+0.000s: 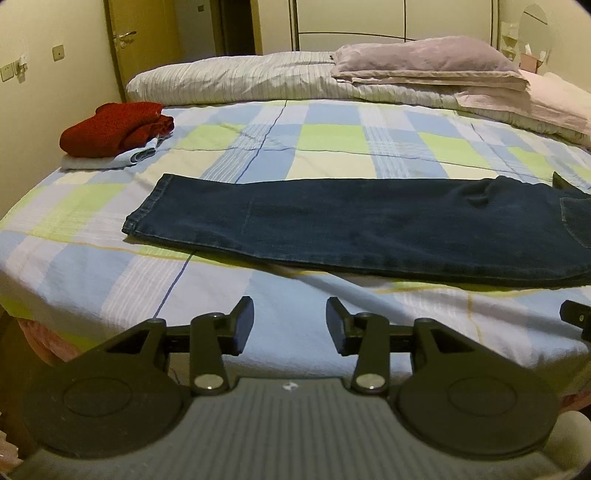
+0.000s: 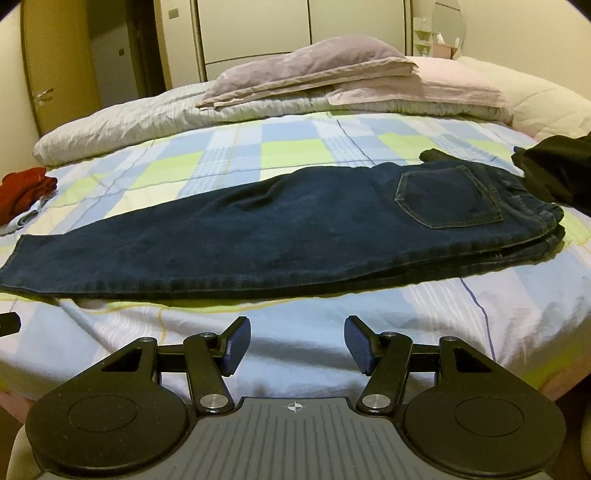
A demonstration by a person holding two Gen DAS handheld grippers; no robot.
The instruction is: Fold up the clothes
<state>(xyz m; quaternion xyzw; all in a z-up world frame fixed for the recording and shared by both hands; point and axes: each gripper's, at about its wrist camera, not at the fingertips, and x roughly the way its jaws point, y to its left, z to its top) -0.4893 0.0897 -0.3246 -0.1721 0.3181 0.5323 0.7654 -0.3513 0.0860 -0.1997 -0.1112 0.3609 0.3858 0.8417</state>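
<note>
Looking down over the near edge of the bed [image 1: 110,266], we see the jeans [image 1: 351,229] laid flat across the checked sheet [image 1: 332,136], folded lengthwise with one leg on the other. Their hem lies toward the left and their waist toward the right, where a back pocket [image 2: 448,197] faces up.

We hold the left gripper [image 1: 290,325] above the sheet just short of the jeans, its jaws parted with nothing between them. Our right gripper [image 2: 297,345] hangs likewise before the jeans' long near edge, its blue pads [image 2: 236,347] set wide apart and gripping nothing. Neither gripper touches the denim.

At the far left of the bed we see a folded red garment [image 1: 118,127] resting on a folded pale blue one [image 1: 110,158], well apart from the jeans. At the far right a black garment [image 2: 557,170] lies in a heap, just beside the waistband; whether it touches we cannot tell.

Along the far side of the bed lies a striped quilt [image 1: 229,79], and on it a folded lilac cloth [image 1: 428,59]. Behind these we see a door [image 1: 144,40] and a pale wardrobe [image 1: 369,18].
</note>
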